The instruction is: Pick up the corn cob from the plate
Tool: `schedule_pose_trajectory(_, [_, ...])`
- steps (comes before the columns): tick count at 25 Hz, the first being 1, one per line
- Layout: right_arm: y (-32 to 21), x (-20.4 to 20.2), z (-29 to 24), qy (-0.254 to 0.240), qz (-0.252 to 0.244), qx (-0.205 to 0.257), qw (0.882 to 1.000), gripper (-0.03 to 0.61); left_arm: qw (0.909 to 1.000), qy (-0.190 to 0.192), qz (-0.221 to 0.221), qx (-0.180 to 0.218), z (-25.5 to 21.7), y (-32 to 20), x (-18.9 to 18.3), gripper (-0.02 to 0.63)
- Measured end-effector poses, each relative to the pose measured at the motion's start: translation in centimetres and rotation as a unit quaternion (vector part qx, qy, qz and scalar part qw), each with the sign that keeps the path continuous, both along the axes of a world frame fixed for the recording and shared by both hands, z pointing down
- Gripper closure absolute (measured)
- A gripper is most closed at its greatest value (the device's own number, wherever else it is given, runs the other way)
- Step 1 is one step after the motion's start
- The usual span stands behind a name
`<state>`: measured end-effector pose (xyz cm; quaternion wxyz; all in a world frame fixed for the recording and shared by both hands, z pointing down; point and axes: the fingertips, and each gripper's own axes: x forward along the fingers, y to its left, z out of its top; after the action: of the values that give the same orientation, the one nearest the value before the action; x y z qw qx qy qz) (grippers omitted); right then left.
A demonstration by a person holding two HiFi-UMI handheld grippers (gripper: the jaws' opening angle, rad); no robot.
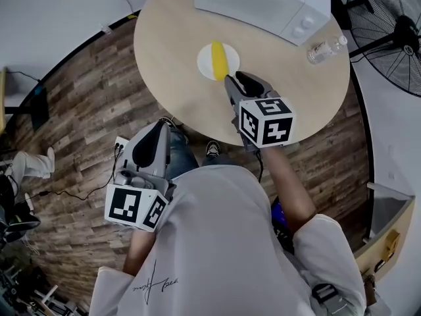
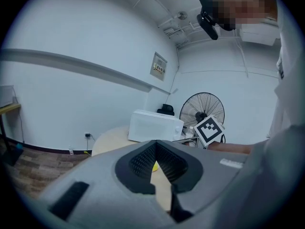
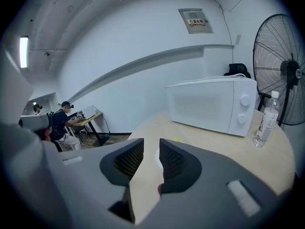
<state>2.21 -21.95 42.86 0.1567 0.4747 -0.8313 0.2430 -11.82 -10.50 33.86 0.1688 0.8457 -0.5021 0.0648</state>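
**A:** How far along is the pick-up?

**B:** It is only at the approach. The corn cob (image 1: 218, 59) lies flat on a white plate (image 1: 204, 63), untouched. The plate sits near the middle of the round wooden surface (image 1: 171, 78), in front of the microwave (image 1: 256, 2) at the far edge. Reaching, closing on the cob and lifting are all left to do.

**A:** Where are the grippers?

**B:** The right gripper (image 1: 235, 78) hovers just beside the plate's near rim, pointing at the cob. Its jaws stand partly apart with nothing between them. The left gripper (image 1: 160, 127) hangs off the surface's near edge, over the plank floor. Its jaws are closed tip to tip and hold nothing.

**A:** Which way does the cob lie?

**B:** Its long axis runs from the far edge toward the near edge. One end faces the microwave and the other faces the person. The right gripper comes in roughly along that line. So I judge it would have to straddle the cob's sides to take it across its width.
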Motion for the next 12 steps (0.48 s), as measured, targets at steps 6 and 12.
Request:
schedule_pose_trajectory(6, [-1.6,-0.8,1.5,0.014,0.014,-0.020,1.000,0.454,1.0000,0.003,-0.008,0.002,-0.5,-1.1,-1.0,0.621])
schedule_pose_trajectory(12, [-3.2,-1.3,3.2,0.020,0.026,-0.037,0.999,0.440,0.9999,0.004,-0.009,-0.001,-0.6,-1.7,-1.7,0.621])
